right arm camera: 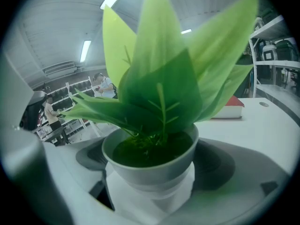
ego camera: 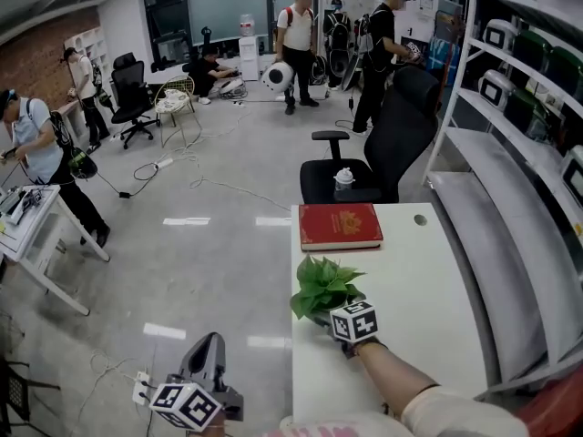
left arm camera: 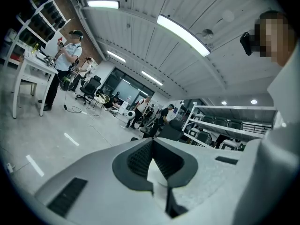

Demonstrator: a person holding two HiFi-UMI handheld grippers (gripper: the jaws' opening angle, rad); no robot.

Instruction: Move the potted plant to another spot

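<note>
- The left gripper (ego camera: 196, 394) is nearest. It hangs off the table's left side over the floor, with its jaws pressed together on nothing.
- The right gripper (ego camera: 344, 328) does the work. Its jaws clasp the white pot of the potted plant (right arm camera: 150, 170) from either side, and the plant stands upright between them.
- The plant is at the near left part of the white table (ego camera: 410, 271), short of the red book (ego camera: 340, 226). Bare tabletop lies to its right, which is probably the easiest way to carry it.
</note>
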